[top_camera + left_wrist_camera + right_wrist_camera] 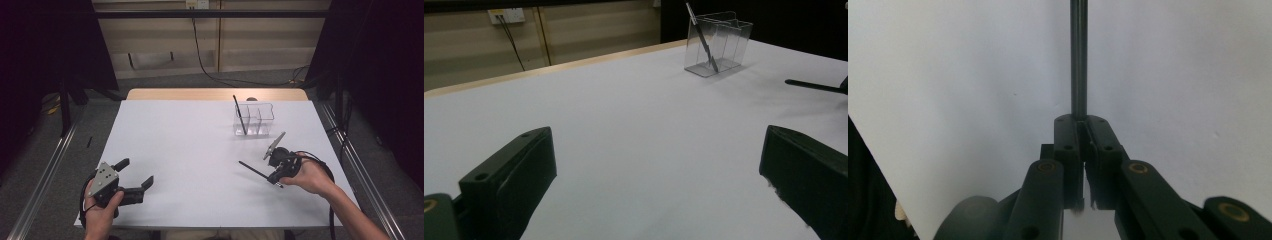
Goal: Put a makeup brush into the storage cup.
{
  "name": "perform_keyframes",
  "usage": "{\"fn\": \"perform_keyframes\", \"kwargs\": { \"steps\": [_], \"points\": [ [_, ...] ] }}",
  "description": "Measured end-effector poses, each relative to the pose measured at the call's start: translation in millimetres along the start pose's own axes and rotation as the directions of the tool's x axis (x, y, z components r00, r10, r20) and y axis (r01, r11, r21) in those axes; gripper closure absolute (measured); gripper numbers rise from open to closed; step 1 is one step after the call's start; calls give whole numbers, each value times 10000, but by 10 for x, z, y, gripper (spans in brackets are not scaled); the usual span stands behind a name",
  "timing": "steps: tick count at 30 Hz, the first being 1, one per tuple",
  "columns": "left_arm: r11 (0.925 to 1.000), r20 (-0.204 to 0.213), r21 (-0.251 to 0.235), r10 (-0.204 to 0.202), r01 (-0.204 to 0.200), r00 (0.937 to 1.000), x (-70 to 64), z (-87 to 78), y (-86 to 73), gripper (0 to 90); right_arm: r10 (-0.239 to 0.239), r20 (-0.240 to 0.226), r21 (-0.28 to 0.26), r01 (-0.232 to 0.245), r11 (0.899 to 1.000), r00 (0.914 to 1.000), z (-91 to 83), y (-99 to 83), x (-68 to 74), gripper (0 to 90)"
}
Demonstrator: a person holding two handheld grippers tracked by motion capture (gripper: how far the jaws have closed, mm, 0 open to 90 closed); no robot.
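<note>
My right gripper [274,176] clamped a dark pen [252,169], its long axis pointing left. The clear holder [254,120] stood farther off, just right of the pen's tip — nearer this hand. My left gripper [135,173] sat open.

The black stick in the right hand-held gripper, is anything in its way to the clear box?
Nothing visible is. The right hand-held gripper holds the black stick, and only bare white table lies between it and the clear box. One stick already stands in the box's left compartment.
</note>
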State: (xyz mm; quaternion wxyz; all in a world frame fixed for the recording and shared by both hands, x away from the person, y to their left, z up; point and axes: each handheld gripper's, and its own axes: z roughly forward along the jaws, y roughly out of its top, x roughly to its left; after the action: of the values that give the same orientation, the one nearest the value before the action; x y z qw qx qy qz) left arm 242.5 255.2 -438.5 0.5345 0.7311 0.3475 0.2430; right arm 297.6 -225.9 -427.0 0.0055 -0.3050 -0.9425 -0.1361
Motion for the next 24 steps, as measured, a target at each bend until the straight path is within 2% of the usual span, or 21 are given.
{"fn": "perform_keyframes", "kwargs": {
  "steps": [5, 12, 18, 22, 24],
  "points": [
    [10000, -12, -8, -11, 11, 10000, 6, -2, -1, 18, 282, 2, -678, -281, 9973, 9996, -72, -29, 0, 848],
    [10000, -3, -17, -30, 30, 10000, 4, -3, 0, 18, 681, -46, -2061, -675, 9762, 9977, -157, -116, -42, 848],
    [10000, -19, 14, -36, 36, 10000, 3, 3, -3, 18, 1353, -249, -2973, -1365, 9450, 9905, -187, -203, -99, 847],
    [10000, -40, 56, 14, -14, 10000, 9, 2, -5, 18, 1407, -338, -3604, -1434, 9217, 9895, -199, -229, -121, 848],
    [10000, -48, 55, 22, -21, 10000, 9, 0, -4, 18, 1382, -418, -4033, -1433, 9038, 9895, -212, -241, -122, 847]
  ]
}}
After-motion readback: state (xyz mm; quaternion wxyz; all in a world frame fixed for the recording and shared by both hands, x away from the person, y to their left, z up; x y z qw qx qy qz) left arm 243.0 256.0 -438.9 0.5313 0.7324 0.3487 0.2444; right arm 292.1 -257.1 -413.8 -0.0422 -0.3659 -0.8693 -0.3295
